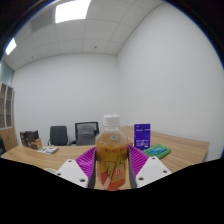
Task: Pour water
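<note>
A clear plastic bottle (111,152) with a white cap and an orange and yellow label stands upright between my gripper's fingers. My gripper (111,172) is shut on the bottle, with the magenta pads (87,160) pressing on its sides. The bottle is held up above the wooden table (180,148). Its base is hidden below the fingers.
A purple box (142,136) and a green item (158,151) lie on the table beyond the bottle to the right. Black office chairs (86,132) stand behind the table. Papers and dark items (38,146) sit at the left. White walls surround the room.
</note>
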The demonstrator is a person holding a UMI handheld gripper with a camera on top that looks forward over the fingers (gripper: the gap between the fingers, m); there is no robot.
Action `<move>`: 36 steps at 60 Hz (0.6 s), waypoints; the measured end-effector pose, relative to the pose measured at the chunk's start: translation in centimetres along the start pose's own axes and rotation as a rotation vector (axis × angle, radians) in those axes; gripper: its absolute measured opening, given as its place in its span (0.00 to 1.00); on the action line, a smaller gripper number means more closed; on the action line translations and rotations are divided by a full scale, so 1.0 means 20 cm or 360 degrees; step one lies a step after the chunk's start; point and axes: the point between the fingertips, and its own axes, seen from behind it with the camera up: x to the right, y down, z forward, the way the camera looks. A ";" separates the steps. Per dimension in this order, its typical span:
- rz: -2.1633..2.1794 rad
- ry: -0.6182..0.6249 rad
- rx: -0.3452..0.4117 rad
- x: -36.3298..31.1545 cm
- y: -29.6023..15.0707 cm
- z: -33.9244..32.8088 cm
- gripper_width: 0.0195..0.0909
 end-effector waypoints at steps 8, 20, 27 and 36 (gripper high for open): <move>-0.0094 0.0016 -0.0236 0.06 0.39 0.13 0.40; -0.0037 -0.0024 -0.0260 0.05 0.50 0.11 0.41; -0.0007 -0.0009 -0.0274 0.05 0.51 0.12 0.42; -0.0109 -0.0014 -0.0241 0.02 0.51 0.13 0.46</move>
